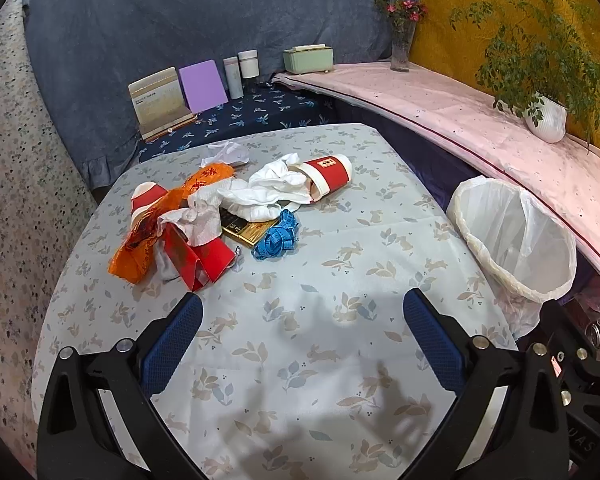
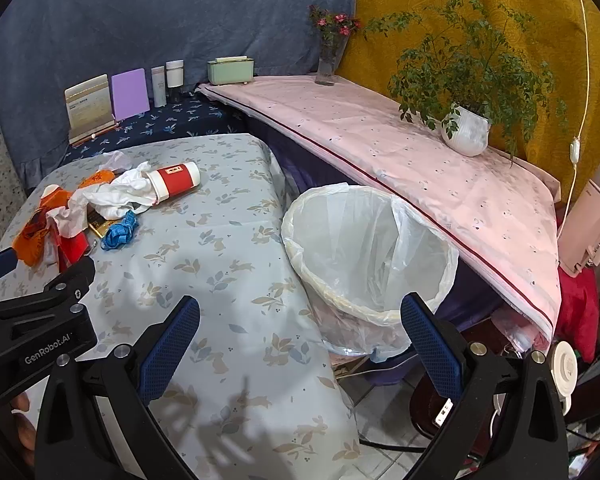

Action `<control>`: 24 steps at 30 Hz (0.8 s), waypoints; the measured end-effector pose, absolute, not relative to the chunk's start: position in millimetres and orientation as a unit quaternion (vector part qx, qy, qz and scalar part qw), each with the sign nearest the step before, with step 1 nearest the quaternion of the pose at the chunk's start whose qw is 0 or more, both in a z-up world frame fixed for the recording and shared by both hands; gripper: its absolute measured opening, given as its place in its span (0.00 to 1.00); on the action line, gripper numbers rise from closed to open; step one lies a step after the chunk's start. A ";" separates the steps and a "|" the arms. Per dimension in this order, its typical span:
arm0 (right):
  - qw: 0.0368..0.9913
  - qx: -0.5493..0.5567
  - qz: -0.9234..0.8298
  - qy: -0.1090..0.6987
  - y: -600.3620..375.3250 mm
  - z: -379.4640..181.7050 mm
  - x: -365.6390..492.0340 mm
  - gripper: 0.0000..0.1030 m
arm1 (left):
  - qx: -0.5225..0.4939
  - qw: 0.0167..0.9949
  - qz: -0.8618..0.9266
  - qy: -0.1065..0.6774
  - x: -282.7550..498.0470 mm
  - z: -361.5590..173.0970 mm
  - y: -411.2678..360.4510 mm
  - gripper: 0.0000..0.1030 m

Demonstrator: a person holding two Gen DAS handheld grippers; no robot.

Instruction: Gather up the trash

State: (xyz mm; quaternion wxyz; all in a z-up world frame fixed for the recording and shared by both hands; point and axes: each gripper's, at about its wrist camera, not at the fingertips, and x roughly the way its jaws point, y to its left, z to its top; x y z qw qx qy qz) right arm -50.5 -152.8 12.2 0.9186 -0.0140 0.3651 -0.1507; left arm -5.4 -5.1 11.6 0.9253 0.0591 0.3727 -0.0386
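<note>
A heap of trash lies on the rabbit-print table: a red paper cup on its side, crumpled white tissues, an orange wrapper, a red folded carton, a gold box and a blue tape measure. My left gripper is open above bare cloth, nearer than the heap. My right gripper is open too, over the table's right edge, next to a white-lined bin. The cup and tape show far left there.
The lined bin stands off the table's right side, under a pink-covered shelf with a potted plant and flower vase. Cards, bottles and a green box line the back ledge. Cables and a plug lie on the floor.
</note>
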 end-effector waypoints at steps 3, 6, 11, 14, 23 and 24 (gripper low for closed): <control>0.919 -0.014 -0.151 0.365 -152.9 12.1 -51.4 0.93 | 0.059 0.925 -0.039 0.374 -4.5 12.4 -4.2 0.93; 0.919 -0.014 -0.150 0.364 -153.0 12.0 -51.6 0.93 | 0.059 0.925 -0.039 0.374 -4.9 12.0 -4.1 0.93; 0.919 -0.015 -0.150 0.364 -152.5 11.9 -51.5 0.93 | 0.061 0.925 -0.037 0.374 -5.3 11.8 -4.4 0.93; 0.919 -0.016 -0.150 0.363 -151.7 11.9 -51.8 0.94 | 0.062 0.924 -0.039 0.376 -4.8 11.3 -4.6 0.93; 0.920 -0.018 -0.150 0.363 -149.1 14.0 -49.7 0.94 | 0.058 0.924 -0.038 0.376 -1.0 12.2 4.6 0.93; 0.920 -0.018 -0.149 0.363 -148.8 14.2 -49.2 0.94 | 0.058 0.924 -0.038 0.376 -1.8 12.2 0.3 0.93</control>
